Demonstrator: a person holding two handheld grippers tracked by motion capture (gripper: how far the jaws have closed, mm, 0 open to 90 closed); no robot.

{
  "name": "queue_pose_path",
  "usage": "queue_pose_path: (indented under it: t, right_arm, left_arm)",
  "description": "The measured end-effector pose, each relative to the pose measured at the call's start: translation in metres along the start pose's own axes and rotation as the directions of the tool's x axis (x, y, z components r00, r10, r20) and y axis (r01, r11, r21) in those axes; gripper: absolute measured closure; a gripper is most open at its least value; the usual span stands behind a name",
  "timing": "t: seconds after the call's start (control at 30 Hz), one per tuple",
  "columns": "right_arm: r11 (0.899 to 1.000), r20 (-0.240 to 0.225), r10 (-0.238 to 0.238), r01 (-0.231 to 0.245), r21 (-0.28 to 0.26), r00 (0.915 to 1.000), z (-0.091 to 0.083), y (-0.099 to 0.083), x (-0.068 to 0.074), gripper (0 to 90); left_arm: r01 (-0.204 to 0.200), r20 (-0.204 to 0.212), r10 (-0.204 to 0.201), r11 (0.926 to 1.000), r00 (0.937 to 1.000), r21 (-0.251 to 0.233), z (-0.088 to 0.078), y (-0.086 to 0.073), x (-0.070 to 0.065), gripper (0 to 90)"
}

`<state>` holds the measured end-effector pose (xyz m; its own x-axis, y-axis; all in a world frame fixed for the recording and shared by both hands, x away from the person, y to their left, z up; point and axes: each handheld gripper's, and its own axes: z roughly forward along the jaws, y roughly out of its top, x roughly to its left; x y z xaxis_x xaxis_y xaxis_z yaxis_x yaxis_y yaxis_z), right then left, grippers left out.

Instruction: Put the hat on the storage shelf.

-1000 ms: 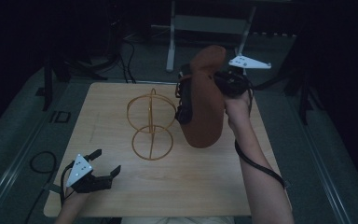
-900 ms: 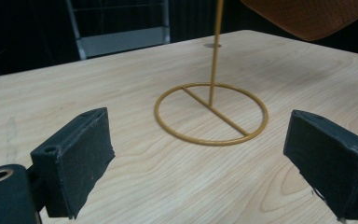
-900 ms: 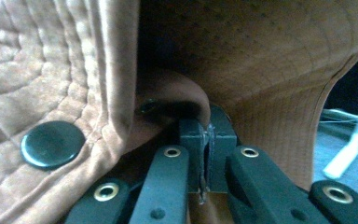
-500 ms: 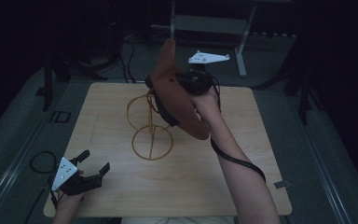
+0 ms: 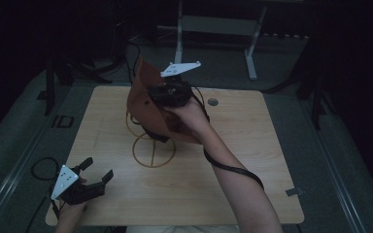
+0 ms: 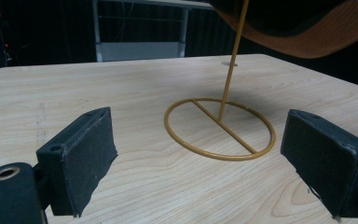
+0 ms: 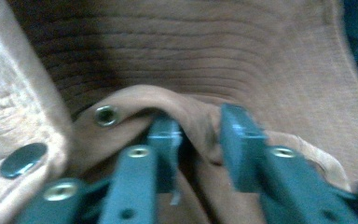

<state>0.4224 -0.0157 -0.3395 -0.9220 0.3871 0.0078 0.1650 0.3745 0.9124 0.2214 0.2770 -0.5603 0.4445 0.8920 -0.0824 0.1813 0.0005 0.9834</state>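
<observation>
Hat: a brown hat (image 5: 148, 104) held up above the counter, over the top of the wire stand; its brim hangs into the upper right of the left hand-held gripper's view (image 6: 307, 32).
Stand: a yellow wire stand (image 5: 154, 151) near the middle of the counter, with a ring base crossed by a bar and an upright rod (image 6: 233, 60) rising to the hat.
Right hand-held gripper: (image 5: 167, 94) raised over the stand, with the hat in front of it. In its own view (image 7: 198, 140) a fold of the hat's fabric sits between the jaws; they have just been opening, with the fold between them, and the blur hides whether the pads press on it.
Hat details: a metal eyelet (image 7: 105, 115) and a dark snap button (image 7: 23, 157) show close by the jaws.
Left hand-held gripper: (image 5: 94, 174) low at the near left corner of the counter, jaws wide apart, nothing between them (image 6: 205, 154).
Counter: pale wood top (image 5: 252, 145).
</observation>
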Motion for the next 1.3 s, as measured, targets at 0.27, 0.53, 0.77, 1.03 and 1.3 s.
queue_pose_path:
  t: [0.27,0.53,0.77,1.03,1.3]
  right_arm:
    - [0.99,0.077,-0.082,0.072,0.118,0.9937,0.027,-0.006,0.019,12.7]
    - [0.995,0.044,-0.092,0.089,0.054,0.9948,0.021,-0.009,0.019,11.5]
    - [0.996,0.037,-0.083,0.082,0.025,0.9959,0.011,-0.015,0.013,11.6]
    - [1.0,0.021,-0.023,0.023,0.0,0.9995,-0.005,-0.03,0.001,12.7]
    - [1.0,0.044,-0.009,0.01,-0.003,0.999,-0.027,-0.046,-0.01,13.0]
  left_arm:
    - [0.015,0.003,-0.015,0.9998,0.9999,-0.009,-0.001,0.0,0.002,10.3]
    - [0.008,0.001,-0.008,0.9999,1.0,0.008,0.001,-0.003,0.002,10.3]
    - [-0.002,-0.006,0.002,0.9997,1.0,0.022,0.003,-0.004,0.001,10.3]
    - [-0.019,-0.004,0.019,0.9988,0.9998,0.045,0.006,-0.007,0.001,10.3]
    - [-0.023,-0.005,0.023,0.9985,0.9997,0.05,0.007,-0.008,0.001,10.2]
